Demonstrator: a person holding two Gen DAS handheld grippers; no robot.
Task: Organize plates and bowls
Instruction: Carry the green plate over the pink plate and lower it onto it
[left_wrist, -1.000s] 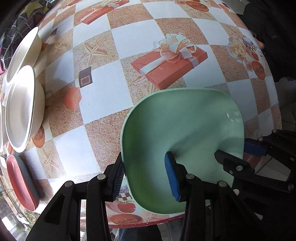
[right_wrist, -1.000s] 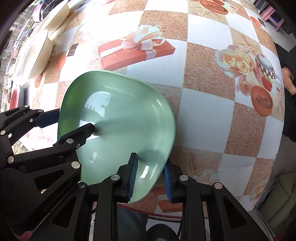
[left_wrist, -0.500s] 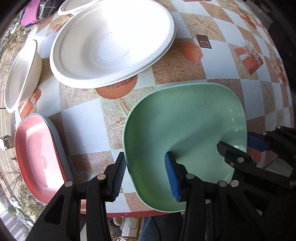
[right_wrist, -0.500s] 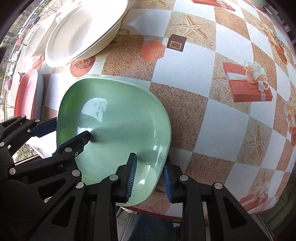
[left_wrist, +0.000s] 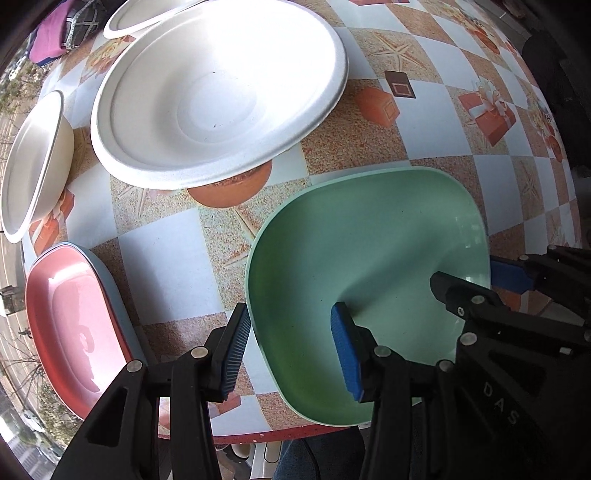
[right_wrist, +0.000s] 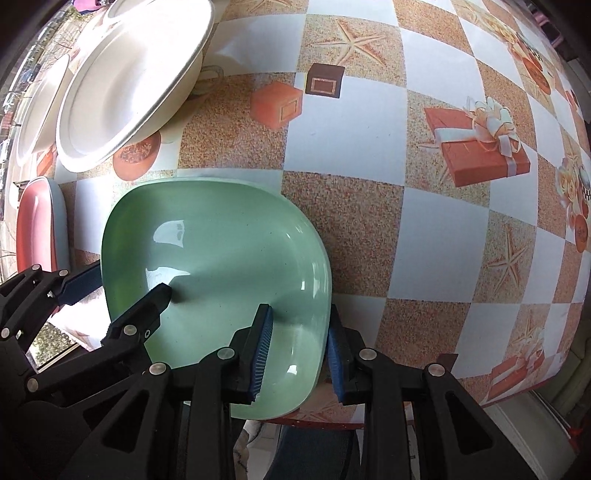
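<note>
Since the earlier frames, the green plate (left_wrist: 369, 266) is being seen carried from the gift-box print over to the white bowls. From the left wrist, the left gripper (left_wrist: 291, 354) is being kept straddling the plate's left rim, one pad inside, one outside; whether the pads are pressing cannot be told. A white bowl (left_wrist: 218, 92) is being shown at upper centre, a pink plate (left_wrist: 70, 325) at lower left. From the right wrist, the right gripper (right_wrist: 299, 354) is being held pinching the green plate's (right_wrist: 214, 251) right rim at lower centre, above the table (right_wrist: 369, 140).
</note>
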